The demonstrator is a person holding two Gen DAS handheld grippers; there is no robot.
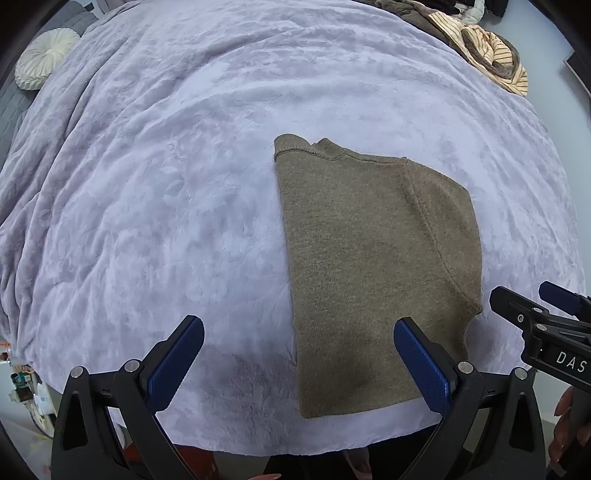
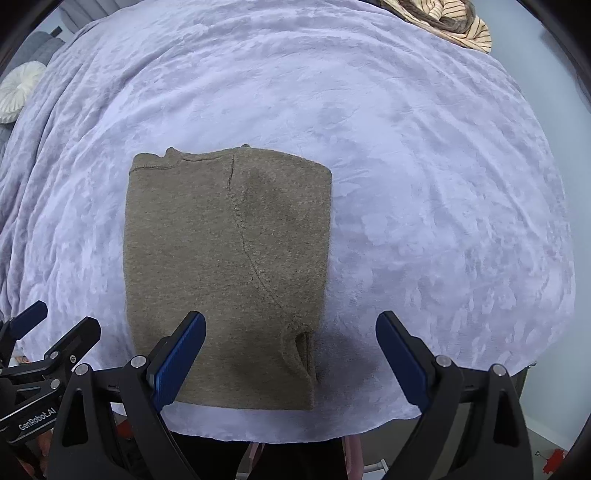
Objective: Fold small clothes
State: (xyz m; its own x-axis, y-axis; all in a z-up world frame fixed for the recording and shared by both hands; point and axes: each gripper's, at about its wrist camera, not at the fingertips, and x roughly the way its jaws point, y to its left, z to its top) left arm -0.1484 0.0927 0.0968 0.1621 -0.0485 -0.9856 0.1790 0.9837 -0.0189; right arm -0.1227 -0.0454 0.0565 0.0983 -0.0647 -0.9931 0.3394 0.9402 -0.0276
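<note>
Below the left wrist camera, the left gripper (image 1: pixel 298 363) is seen with its blue-padded fingers spread wide and nothing held between them. The folded olive-brown garment (image 1: pixel 373 266) lies flat on the lavender blanket (image 1: pixel 166 192), near the blanket's front edge; its near left corner falls in the gap between the fingers, while the right finger (image 1: pixel 421 365) stands over its lower right part, whether touching or raised above the fabric cannot be told. The left finger (image 1: pixel 177 363) is over bare blanket, apart from the garment. At the right edge the right gripper (image 1: pixel 532 321) is seen just beside the garment's right side. A round white cushion (image 1: pixel 46 57) rests far off at the upper left, and a heap of striped and brown clothes (image 1: pixel 487 55) lies at the upper right, well apart from the garment. From the right wrist camera, the right gripper (image 2: pixel 290 363) is likewise shown wide open and empty. The garment (image 2: pixel 221 258) is seen ahead and to the left; its near right part lies between the fingers, and the left finger (image 2: pixel 181 363) covers part of its lower edge, while the right finger (image 2: pixel 402 360) stands over blanket (image 2: pixel 424 184) alone. The left gripper (image 2: pixel 48 332) shows at the lower left, beside the garment. The cushion (image 2: pixel 18 92) and the striped clothes (image 2: pixel 454 22) are seen at the far corners.
</note>
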